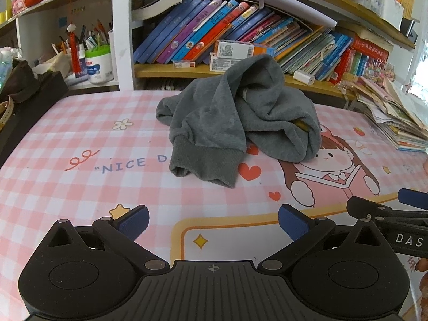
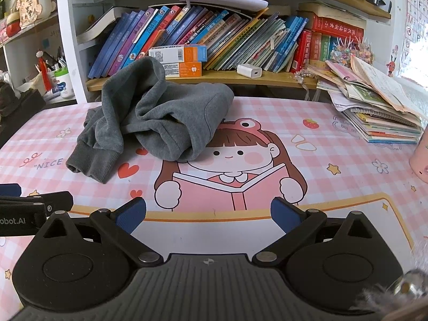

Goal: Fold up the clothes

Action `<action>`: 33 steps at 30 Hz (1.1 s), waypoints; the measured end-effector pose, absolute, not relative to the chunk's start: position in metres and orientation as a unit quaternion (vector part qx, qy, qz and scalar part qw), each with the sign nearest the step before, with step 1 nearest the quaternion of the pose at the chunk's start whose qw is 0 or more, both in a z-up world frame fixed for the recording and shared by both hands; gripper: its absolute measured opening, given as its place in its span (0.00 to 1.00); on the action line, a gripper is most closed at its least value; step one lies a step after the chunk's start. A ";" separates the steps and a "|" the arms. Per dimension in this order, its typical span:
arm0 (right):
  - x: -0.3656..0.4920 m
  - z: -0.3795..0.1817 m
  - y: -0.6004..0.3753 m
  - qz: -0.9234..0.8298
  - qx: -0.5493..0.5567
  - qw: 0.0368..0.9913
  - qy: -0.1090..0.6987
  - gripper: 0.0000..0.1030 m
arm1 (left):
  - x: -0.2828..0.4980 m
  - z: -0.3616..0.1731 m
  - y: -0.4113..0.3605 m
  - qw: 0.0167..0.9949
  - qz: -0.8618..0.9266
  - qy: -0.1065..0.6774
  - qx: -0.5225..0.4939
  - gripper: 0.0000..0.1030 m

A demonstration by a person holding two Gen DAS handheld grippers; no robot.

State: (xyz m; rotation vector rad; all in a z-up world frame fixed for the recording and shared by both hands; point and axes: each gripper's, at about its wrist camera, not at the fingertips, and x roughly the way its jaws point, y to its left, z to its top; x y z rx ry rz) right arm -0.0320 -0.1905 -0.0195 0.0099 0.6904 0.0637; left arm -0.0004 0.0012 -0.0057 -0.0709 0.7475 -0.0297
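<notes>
- One grey sweatshirt (image 1: 235,123) lies crumpled in a heap at the centre of the left wrist frame, on the pink checked table mat (image 1: 80,139); its ribbed cuff (image 1: 206,165) points toward the camera.
- The left gripper (image 1: 212,224), at the bottom of its frame, has its jaws spread wide with nothing between them, well short of the garment.
- The right gripper (image 2: 208,218) is likewise wide and empty; the sweatshirt sits upper left in its view.
- Leaning books (image 2: 214,34) fill the shelf behind.
</notes>
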 end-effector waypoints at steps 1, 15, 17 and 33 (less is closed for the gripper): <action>-0.032 -0.020 -0.191 0.032 0.005 0.940 0.339 0.98 | -0.001 -0.006 0.001 0.930 -0.015 0.365 -0.034 1.00; -0.032 -0.021 -0.189 0.033 0.003 0.940 0.341 0.98 | 0.000 -0.003 0.002 0.930 -0.017 0.365 -0.033 1.00; -0.032 -0.021 -0.189 0.033 0.003 0.939 0.341 0.98 | 0.000 -0.003 0.002 0.930 -0.017 0.366 -0.034 1.00; -0.032 -0.022 -0.189 0.034 0.003 0.939 0.341 0.98 | -0.001 -0.002 0.001 0.930 -0.018 0.366 -0.034 1.00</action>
